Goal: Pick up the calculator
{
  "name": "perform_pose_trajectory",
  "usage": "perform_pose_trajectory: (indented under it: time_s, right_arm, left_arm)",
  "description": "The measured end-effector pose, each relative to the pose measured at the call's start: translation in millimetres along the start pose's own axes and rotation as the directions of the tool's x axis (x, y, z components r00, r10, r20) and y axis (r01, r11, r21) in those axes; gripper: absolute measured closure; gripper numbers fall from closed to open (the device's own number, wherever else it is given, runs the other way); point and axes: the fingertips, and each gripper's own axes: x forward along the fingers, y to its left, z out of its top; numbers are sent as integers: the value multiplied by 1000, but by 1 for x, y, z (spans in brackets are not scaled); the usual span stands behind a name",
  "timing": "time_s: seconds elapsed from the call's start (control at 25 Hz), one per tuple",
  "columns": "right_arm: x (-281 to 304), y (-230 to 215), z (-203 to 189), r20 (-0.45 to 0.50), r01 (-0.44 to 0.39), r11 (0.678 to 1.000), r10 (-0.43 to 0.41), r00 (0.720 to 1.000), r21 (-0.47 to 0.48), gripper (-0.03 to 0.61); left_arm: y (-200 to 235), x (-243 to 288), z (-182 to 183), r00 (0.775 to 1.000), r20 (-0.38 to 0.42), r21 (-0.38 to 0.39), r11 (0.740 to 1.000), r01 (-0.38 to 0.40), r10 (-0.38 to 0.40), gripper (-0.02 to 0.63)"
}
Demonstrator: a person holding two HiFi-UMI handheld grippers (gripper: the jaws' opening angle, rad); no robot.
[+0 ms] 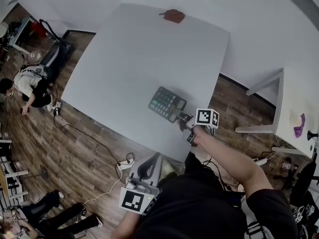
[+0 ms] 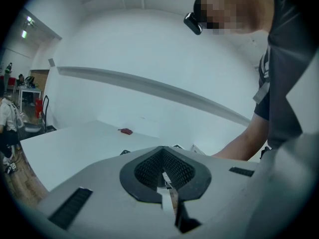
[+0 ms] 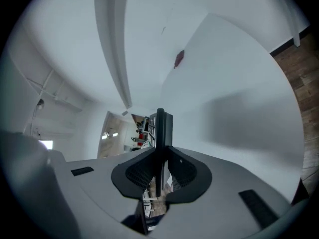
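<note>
The dark calculator (image 1: pixel 166 103) with greenish keys hangs over the white table (image 1: pixel 129 59) near its front right corner. My right gripper (image 1: pixel 183 117) is shut on its near end. In the right gripper view the calculator (image 3: pixel 162 126) shows edge-on, clamped between the two pads (image 3: pixel 185 172) and seemingly lifted off the tabletop, with a soft shadow to its right. My left gripper (image 1: pixel 145 170) hangs low beside the person's body, off the table's front edge. Its jaws are pressed together in the left gripper view (image 2: pixel 167 182) with nothing between them.
A small reddish-brown object (image 1: pixel 174 15) lies at the table's far edge. A second white table (image 1: pixel 301 91) with a purple item (image 1: pixel 299 129) stands at the right. Cables and a power strip (image 1: pixel 126 162) cross the wooden floor, where a person (image 1: pixel 29 83) crouches at the left.
</note>
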Motion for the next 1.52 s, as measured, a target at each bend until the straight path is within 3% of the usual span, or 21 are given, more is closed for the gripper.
perform_pose_trajectory:
  time_s: [0.24,0.8,1.12,1.52]
  right_arm:
    - [-20,67,-3,38,-108,993,110,993,-49,508]
    - [-73,151,-21,74,-226,970,233,970,-89,508]
    - [-112,211,-34,83,-290,926,318,945,-240,508]
    - [-145,251,-51,97,-344,878,395,914,-332,508]
  left_arm:
    - [0,-10,7,999,37,19,1000,18,-19,607]
    - [-11,-18,31,991,121,76,996,50,-59,607]
    - [-9,-22,52,983,172,81,996,46,-60,607]
    - [-28,-31,78,958,259,140,986,91,-125,607]
